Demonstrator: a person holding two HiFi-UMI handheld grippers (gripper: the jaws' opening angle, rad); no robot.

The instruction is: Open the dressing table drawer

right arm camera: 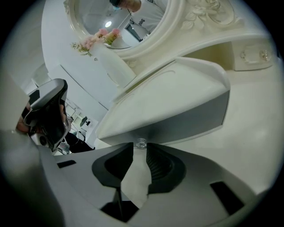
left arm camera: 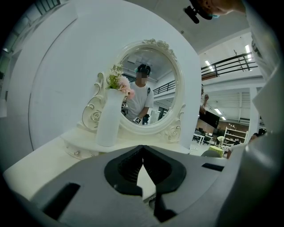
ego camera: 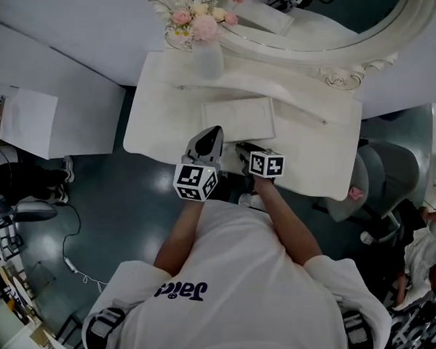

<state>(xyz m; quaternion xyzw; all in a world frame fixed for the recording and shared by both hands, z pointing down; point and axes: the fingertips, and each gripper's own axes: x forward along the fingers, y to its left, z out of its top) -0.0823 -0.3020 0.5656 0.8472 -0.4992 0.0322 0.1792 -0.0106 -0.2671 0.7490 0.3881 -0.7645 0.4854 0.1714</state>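
The white dressing table point(ego camera: 162, 123) has a flat rectangular drawer panel point(ego camera: 239, 114) in the middle of its top. In the right gripper view its front point(right arm camera: 177, 124) lies grey in shadow and carries a small clear knob point(right arm camera: 141, 142). My right gripper point(right arm camera: 140, 150) is open, and the knob sits right at its fingertips, in the gap between them. In the head view the right gripper point(ego camera: 241, 145) reaches to the panel's near edge. Beside it, over the table's front edge, my left gripper point(ego camera: 213, 131) is shut on nothing, its tips meeting point(left arm camera: 142, 148).
A white vase point(ego camera: 208, 59) of pink flowers stands at the back left, before the oval mirror point(left arm camera: 148, 88). A small knobbed drawer point(right arm camera: 255, 55) sits under the mirror's right side. A grey chair point(ego camera: 382, 179) stands right of the table, a white desk point(ego camera: 31, 120) left.
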